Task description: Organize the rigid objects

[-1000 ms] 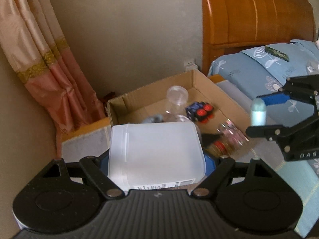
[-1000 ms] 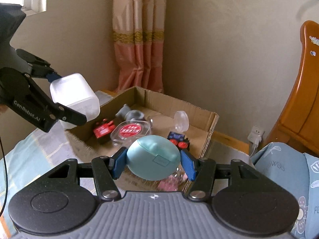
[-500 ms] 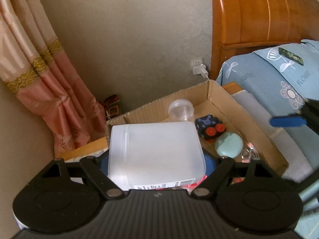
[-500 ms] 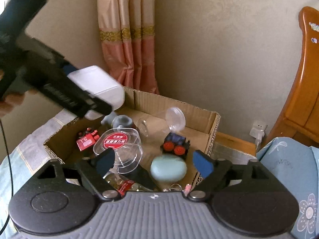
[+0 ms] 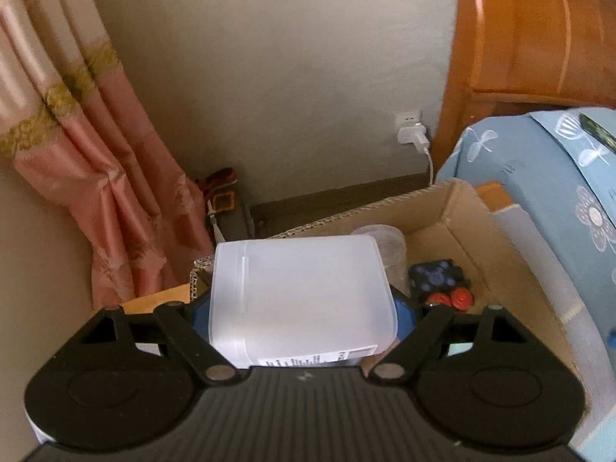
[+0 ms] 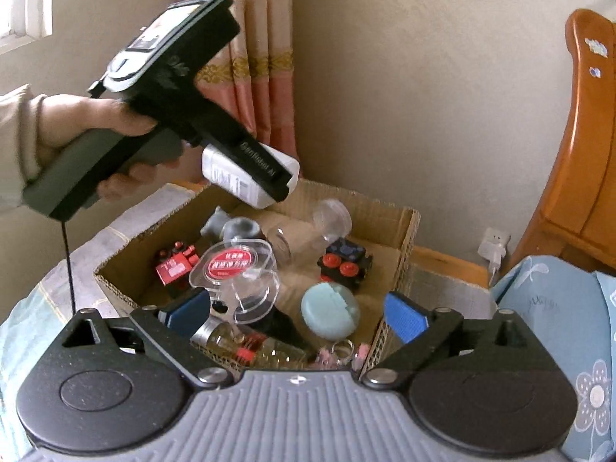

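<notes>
Container: my left gripper (image 5: 304, 308) has its jaws clamped on the frosted white plastic container (image 5: 302, 300), held above the open brown cardboard box (image 6: 400, 231).
Right gripper (image 6: 298, 313): my jaws gape wide, empty, over the box's near edge.
Box contents: round teal case (image 6: 330, 315), clear lidded tub with red label (image 6: 235, 269), red toy robot (image 6: 175, 267).
Box's place: on the bed.

Beige wall (image 5: 269, 77), pink curtain (image 5: 96, 177), wooden headboard (image 5: 539, 38), corner window (image 6: 23, 0).
</notes>
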